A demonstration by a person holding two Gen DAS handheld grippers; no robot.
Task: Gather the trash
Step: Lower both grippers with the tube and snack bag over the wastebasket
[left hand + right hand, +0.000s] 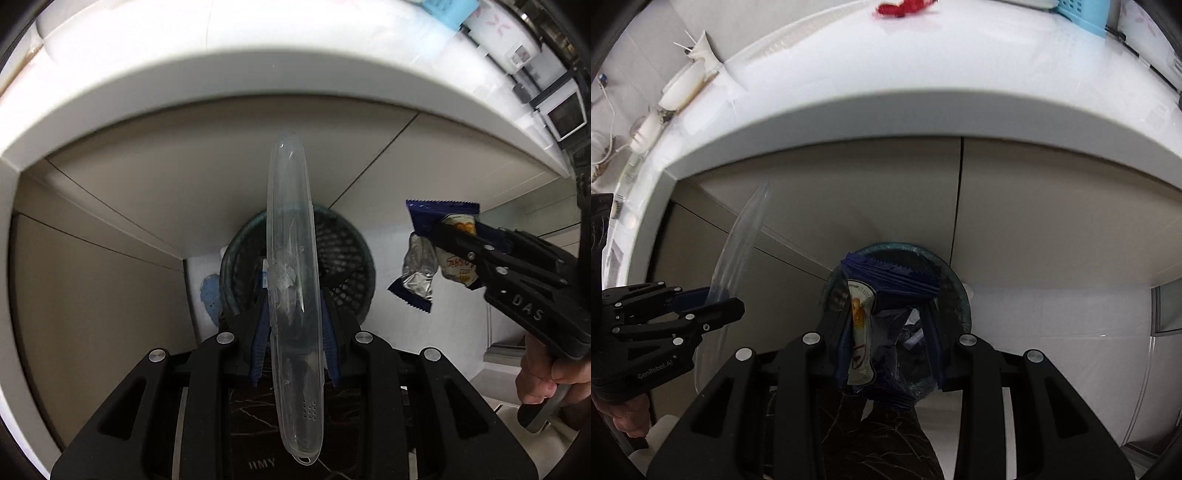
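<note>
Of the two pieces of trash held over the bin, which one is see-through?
The long clear plastic case in the left gripper. The right gripper holds an opaque dark blue snack wrapper, silver inside.

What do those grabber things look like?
Each hand-held gripper is black, with angular linkage arms and round silver bolts. The left hand-held gripper has dark blue ridged pads and "HMY" lettering. The right hand-held gripper shows "DAS" on its side in the left wrist view.

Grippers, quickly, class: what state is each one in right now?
Left gripper: closed on the clear plastic case.
Right gripper: closed on the blue snack wrapper.
</note>
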